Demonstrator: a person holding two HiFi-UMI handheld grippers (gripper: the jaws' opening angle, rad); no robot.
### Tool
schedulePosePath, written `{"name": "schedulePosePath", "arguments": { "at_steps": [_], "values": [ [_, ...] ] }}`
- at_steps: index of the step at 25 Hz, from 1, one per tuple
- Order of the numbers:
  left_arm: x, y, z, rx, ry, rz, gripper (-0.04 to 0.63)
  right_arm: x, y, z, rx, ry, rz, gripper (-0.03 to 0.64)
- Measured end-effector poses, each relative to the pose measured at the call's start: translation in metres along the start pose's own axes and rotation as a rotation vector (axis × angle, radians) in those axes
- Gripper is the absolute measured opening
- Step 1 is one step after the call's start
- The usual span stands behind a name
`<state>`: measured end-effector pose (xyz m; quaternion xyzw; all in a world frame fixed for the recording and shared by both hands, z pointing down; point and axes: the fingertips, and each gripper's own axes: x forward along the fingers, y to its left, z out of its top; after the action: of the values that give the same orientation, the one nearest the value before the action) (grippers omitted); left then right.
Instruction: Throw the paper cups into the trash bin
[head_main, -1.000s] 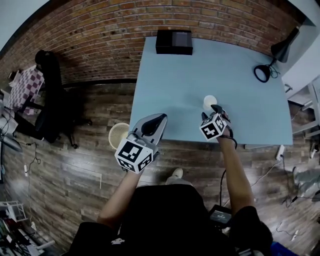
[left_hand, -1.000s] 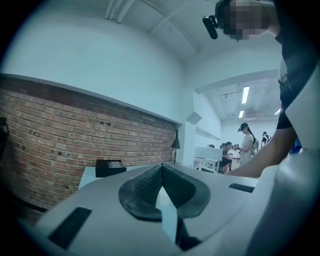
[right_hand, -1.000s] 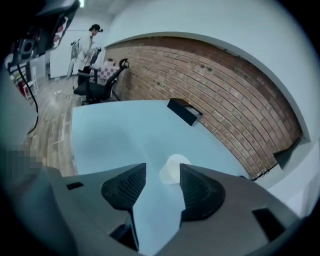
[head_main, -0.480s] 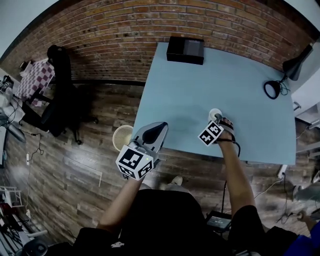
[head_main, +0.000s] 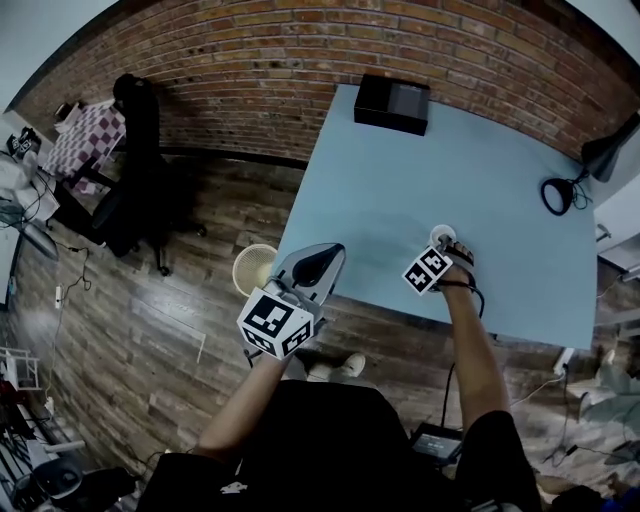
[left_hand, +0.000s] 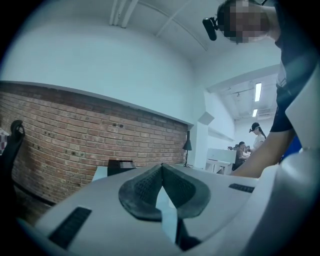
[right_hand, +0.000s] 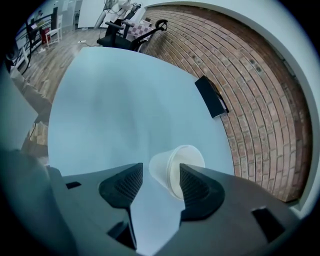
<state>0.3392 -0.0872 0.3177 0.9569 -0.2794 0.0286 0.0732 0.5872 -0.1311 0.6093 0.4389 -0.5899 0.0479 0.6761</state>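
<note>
Right gripper (right_hand: 161, 175): angled steeply down at the table, jaws spread to their widest after just opening, pads pressing on nothing. Paper cup (right_hand: 176, 169): white, one only, standing on the light blue table (head_main: 390, 180) just ahead of the jaw tips, partly inside the gap and close to the pad on the right in the right gripper view (contact with that pad not determinable); in the head view, directly beyond the gripper's tip, near the table's front edge. Left gripper (left_hand: 161, 170): held level, pads pressed together at the tips, nothing between them; in the head view, over the table's front left corner. Trash bin (head_main: 254, 268): pale, round, open-topped, on the wood plank floor (head_main: 130, 330) just beside that same corner, immediately left of the left gripper, well apart from the cup. Black box (head_main: 392, 103): on the table's far edge, next to the brick wall (head_main: 260, 60). Desk lamp (head_main: 560, 194): black, round base at the table's right side, cord trailing beside it. Office chair (head_main: 140, 190): black, on the floor left of the table, near the wall. Two people (left_hand: 250, 142): far background of the left gripper view, in a bright room beyond the table, too small for detail.
</note>
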Motion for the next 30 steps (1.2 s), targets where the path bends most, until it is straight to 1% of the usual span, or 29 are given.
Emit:
{"name": "schedulePosePath", "arguments": {
  "at_steps": [6,8,10,12,16,18,24,30],
  "values": [
    [-0.013,0.013,0.004,0.002,-0.020,0.020,0.003,0.003,0.002,0.003,-0.024,0.030,0.010,0.232],
    [-0.017,0.017,0.005,0.001,-0.023,0.027,0.003,0.003,0.003,0.002,-0.026,0.042,0.008,0.205],
    [-0.021,0.024,0.006,-0.002,-0.025,0.034,0.003,0.002,0.001,0.003,-0.029,0.050,-0.009,0.141],
    [-0.026,0.030,0.008,-0.001,-0.027,0.036,0.003,0.000,0.000,0.006,-0.033,0.049,-0.026,0.110],
    [-0.032,0.034,0.006,-0.009,-0.030,0.033,0.003,-0.006,0.003,0.007,-0.015,0.040,-0.038,0.080],
    [-0.032,0.034,0.006,-0.009,-0.032,0.025,0.003,-0.010,0.003,0.006,-0.005,0.041,-0.042,0.077],
    [-0.034,0.034,0.010,-0.019,-0.043,-0.003,0.003,-0.020,-0.003,0.003,0.031,0.039,-0.072,0.037],
    [-0.041,0.042,0.007,-0.030,-0.041,0.014,0.003,-0.030,-0.009,0.016,0.062,-0.004,-0.092,0.017]
  ]
}}
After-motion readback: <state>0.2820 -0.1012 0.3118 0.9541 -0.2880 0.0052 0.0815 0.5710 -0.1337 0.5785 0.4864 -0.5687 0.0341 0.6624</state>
